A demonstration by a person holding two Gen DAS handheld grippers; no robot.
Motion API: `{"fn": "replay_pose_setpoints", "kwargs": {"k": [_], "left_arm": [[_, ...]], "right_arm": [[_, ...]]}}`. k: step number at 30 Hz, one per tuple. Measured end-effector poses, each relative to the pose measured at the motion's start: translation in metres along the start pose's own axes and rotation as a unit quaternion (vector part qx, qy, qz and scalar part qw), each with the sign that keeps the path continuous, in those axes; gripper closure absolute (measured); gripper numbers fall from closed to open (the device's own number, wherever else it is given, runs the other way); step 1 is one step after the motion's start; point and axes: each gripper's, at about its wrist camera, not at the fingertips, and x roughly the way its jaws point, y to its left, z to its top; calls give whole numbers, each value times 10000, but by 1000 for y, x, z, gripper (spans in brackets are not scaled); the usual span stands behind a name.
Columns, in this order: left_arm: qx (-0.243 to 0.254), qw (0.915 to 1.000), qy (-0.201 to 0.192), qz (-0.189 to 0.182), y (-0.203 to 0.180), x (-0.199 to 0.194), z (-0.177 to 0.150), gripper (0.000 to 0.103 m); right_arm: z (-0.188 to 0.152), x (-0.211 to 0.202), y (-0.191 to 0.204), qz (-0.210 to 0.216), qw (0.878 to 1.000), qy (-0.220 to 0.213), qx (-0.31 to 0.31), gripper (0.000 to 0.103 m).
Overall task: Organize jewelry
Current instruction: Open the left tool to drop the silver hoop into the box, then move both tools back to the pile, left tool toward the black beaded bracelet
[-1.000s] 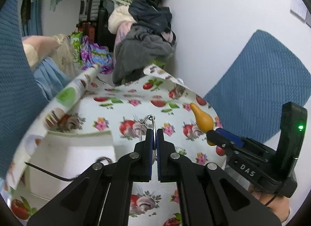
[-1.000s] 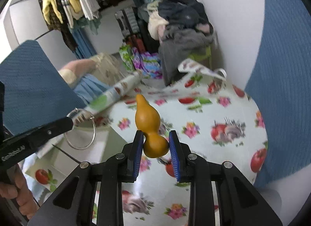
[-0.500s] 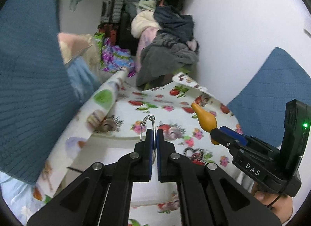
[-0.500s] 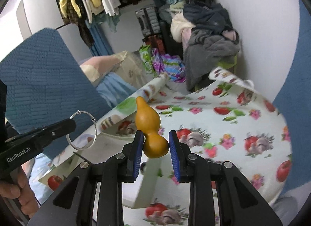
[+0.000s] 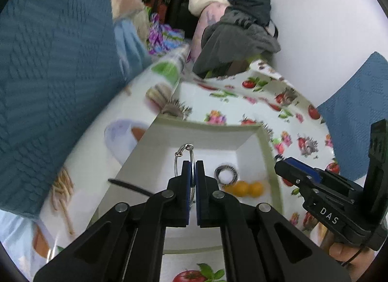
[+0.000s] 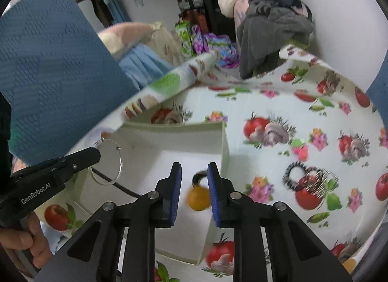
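Observation:
My left gripper [image 5: 193, 164] is shut on a thin silver hoop [image 5: 178, 158] and holds it above the open white box [image 5: 206, 126]. The hoop [image 6: 120, 163] hangs from that gripper [image 6: 94, 154] at the left of the right wrist view. An orange gourd-shaped piece [image 5: 245, 188] lies blurred on the box floor beside a dark ring [image 5: 225, 175]. My right gripper [image 6: 194, 170] hovers over the box [image 6: 225, 146], its jaws closing with nothing pressed between them. The gourd [image 6: 198, 198] shows below the gap.
A black cord [image 5: 131, 186] crosses the box's left wall. Black-and-white beaded loops [image 6: 308, 175] lie on the fruit-print tablecloth [image 6: 266, 102] right of the box. Blue sleeves frame both views. A pile of clothes [image 5: 237, 32] sits beyond the table.
Both grippers have come down over the white box. The orange gourd has left the right gripper's jaws and now lies in the box. The left gripper still grips the hoop.

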Motion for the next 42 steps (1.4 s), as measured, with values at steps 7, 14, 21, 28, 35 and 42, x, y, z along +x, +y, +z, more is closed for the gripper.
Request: {"fn": "replay_pose_setpoints", "kwargs": {"k": [7, 14, 21, 28, 35, 42], "left_arm": [[-14, 9993, 374, 4, 12, 26, -16, 100], [-18, 9990, 450, -20, 5, 28, -16, 87], [17, 10000, -36, 87, -12, -11, 0, 57], [194, 9982, -564, 49, -46, -53, 9, 57], [406, 9957, -816, 134, -80, -69, 9, 57], [424, 9951, -888, 28, -113, -70, 2, 57]], "right_arm": [[-10, 25, 3, -96, 9996, 278, -55, 84], [-6, 22, 0, -84, 9997, 232, -67, 84], [7, -12, -3, 47, 9998, -115, -160, 84], [20, -63, -6, 178, 9971, -652, -361, 84], [22, -112, -19, 221, 9922, -1123, -498, 84], [16, -138, -53, 137, 9899, -1353, -410, 84]]}}
